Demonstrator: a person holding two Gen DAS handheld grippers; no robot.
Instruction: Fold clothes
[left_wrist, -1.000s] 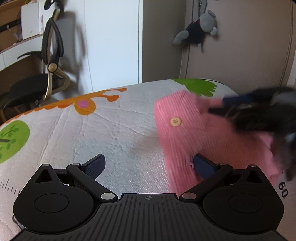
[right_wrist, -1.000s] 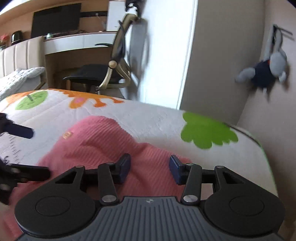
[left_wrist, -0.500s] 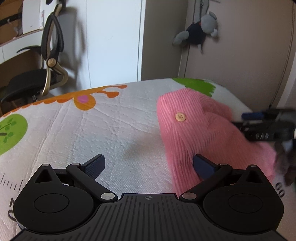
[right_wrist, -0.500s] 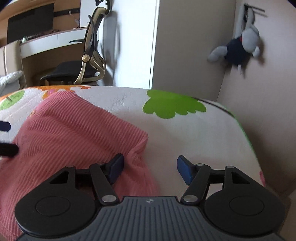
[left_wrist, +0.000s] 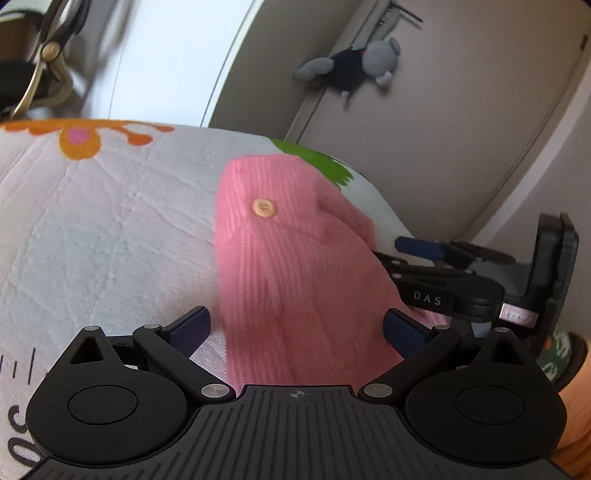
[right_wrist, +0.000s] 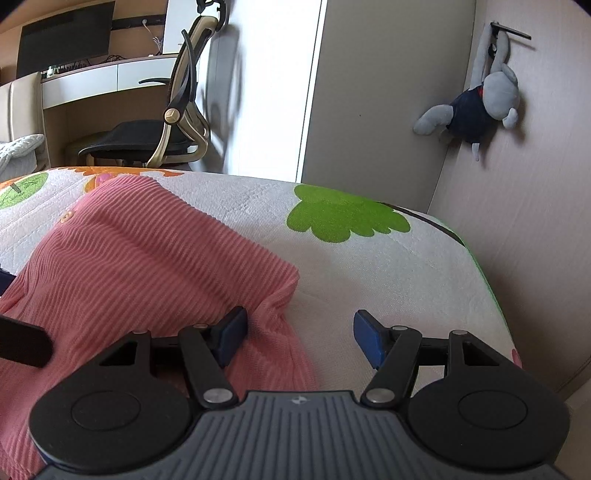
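A pink ribbed garment (left_wrist: 291, 266) with a tan button (left_wrist: 264, 207) lies folded on the white quilted bed cover (left_wrist: 103, 229). My left gripper (left_wrist: 295, 328) is open, its blue pads straddling the garment's near end. My right gripper (right_wrist: 299, 336) is open at the garment's right edge (right_wrist: 147, 258), its left pad (right_wrist: 231, 334) against the cloth, its right pad over bare cover. The right gripper also shows in the left wrist view (left_wrist: 443, 273), at the garment's right side.
The bed cover (right_wrist: 369, 266) has green and orange prints and ends near a beige wall (right_wrist: 517, 221) on the right. A grey plush toy (right_wrist: 476, 107) hangs on that wall. An office chair (right_wrist: 162, 129) and desk stand beyond the bed.
My right gripper has opened wider and shifted right, off the cloth onto its right edge. My left gripper has swung right, so the garment now lies between its pads.
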